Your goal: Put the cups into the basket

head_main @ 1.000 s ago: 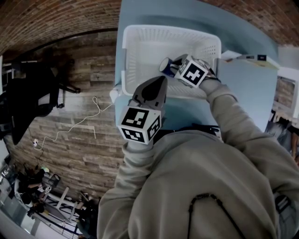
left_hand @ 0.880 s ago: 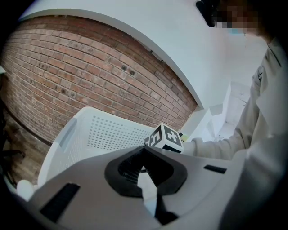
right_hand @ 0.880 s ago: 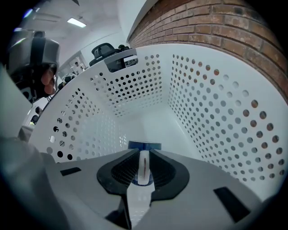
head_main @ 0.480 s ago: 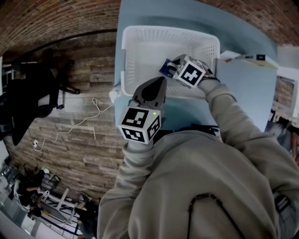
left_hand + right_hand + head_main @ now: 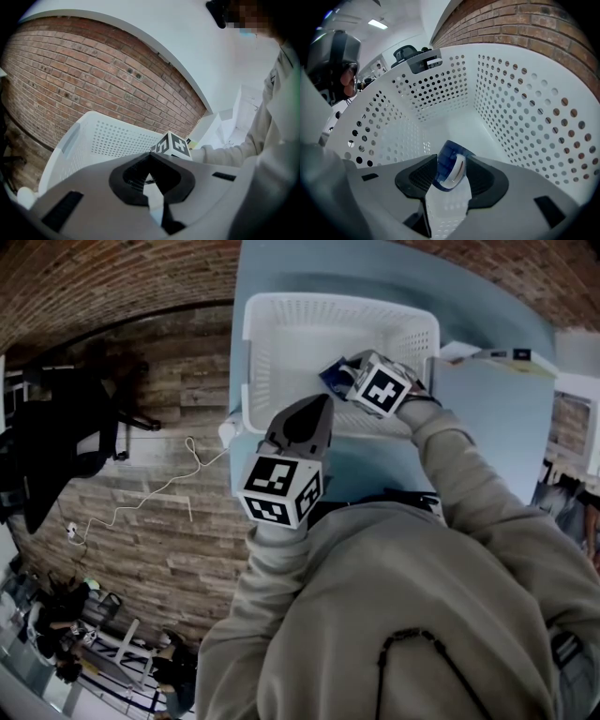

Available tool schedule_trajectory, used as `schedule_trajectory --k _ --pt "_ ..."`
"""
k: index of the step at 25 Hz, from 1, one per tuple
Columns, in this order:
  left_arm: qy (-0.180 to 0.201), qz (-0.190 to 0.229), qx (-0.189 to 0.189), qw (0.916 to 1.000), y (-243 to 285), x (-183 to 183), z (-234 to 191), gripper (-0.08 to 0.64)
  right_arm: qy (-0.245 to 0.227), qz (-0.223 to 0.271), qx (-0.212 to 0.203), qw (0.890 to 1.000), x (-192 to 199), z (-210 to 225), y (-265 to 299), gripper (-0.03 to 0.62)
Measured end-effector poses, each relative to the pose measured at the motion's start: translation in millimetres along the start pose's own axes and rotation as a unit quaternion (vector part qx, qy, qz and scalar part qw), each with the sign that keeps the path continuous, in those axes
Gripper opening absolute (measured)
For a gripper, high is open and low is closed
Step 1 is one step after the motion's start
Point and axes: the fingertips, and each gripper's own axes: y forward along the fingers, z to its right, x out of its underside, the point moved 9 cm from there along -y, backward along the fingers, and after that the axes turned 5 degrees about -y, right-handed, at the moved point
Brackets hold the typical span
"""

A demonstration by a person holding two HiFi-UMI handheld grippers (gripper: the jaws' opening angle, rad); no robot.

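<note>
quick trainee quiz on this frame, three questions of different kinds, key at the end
1. Multiple choice: what sits between the jaws of the right claw? A) blue cup B) spoon C) nothing
2. True or false: the white basket lies upside down.
3. Short answer: what does the basket stand on?
Key: 1 A; the jaws are opening around the cup. 2 False; its open side faces up. 3 The light blue table.
</note>
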Motion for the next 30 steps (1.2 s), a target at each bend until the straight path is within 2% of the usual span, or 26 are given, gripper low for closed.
schedule_trajectory --k 10,17,19,22,25,30 --pt "0.015 0.009 0.004 0.9998 -2.9 -8.8 9.7 -0.011 -0.009 0.011 0.029 0.999 -6.4 2.6 -21.8 0.184" --pt "0.042 0.026 0.016 0.9987 -11.5 -22.4 25.7 -0.011 0.006 0.077 0.079 0.994 -16.9 3.3 -65.7 0.181" --pt "0.051 0.031 0.022 0.9980 -12.5 -26.8 32.0 -0.011 0.016 0.104 0.089 0.990 -17.5 2.5 -82.7 0.166" --pt "0.064 0.037 0.034 0.9967 -12.9 -32.1 43.8 -0.011 0.026 0.144 0.111 0.983 -15.3 -0.3 -110.1 0.077" --pt "0.079 0.043 0.045 0.9949 -10.5 -37.4 56.8 -0.011 0.039 0.187 0.129 0.973 -10.3 -3.4 -138.7 0.023" --pt "0.105 0.052 0.055 0.9916 -7.4 -46.2 78.6 -0.011 0.056 0.260 0.139 0.954 -1.2 -13.7 -183.5 0.011"
